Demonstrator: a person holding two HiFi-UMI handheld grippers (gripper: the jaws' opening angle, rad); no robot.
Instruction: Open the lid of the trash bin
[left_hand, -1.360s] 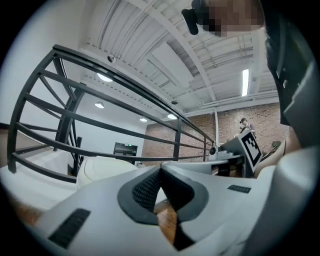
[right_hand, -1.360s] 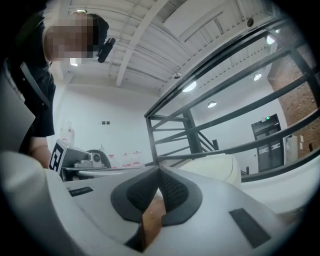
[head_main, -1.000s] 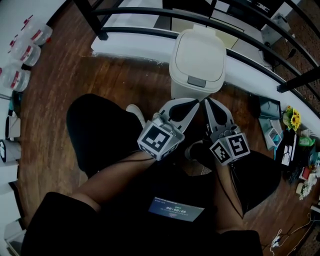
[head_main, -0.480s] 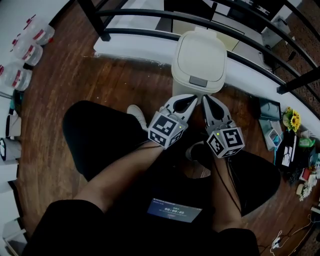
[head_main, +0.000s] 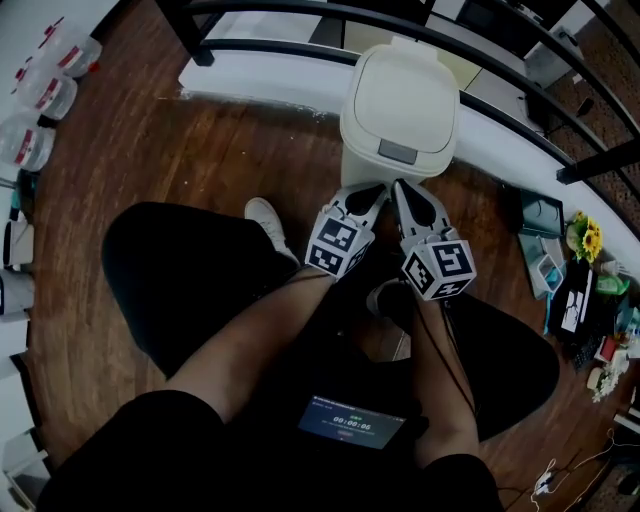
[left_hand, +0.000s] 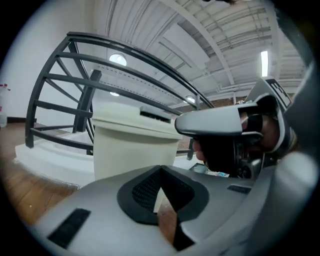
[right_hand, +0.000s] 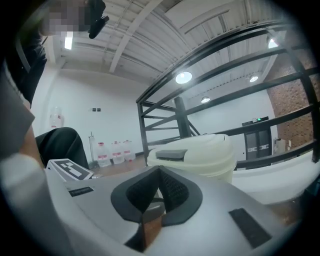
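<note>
L claw (head_main: 372, 190), R claw (head_main: 400, 187): closed, nr bin (head_main: 400, 95)

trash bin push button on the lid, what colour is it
Grey push button, set in a cream lid; the head view shows it best.

We see a dark wooden floor (head_main: 200, 160) with a white ledge (head_main: 260, 75) along its far edge and a black railing (head_main: 600, 160) above it. Water bottles (head_main: 45, 85) stand at far left. At right, yellow flowers (head_main: 588, 240) sit among small clutter, with cables (head_main: 560, 475) lower down. A white shoe (head_main: 267, 218) rests on the floor, and a lit screen (head_main: 350, 425) lies nearest us
</note>
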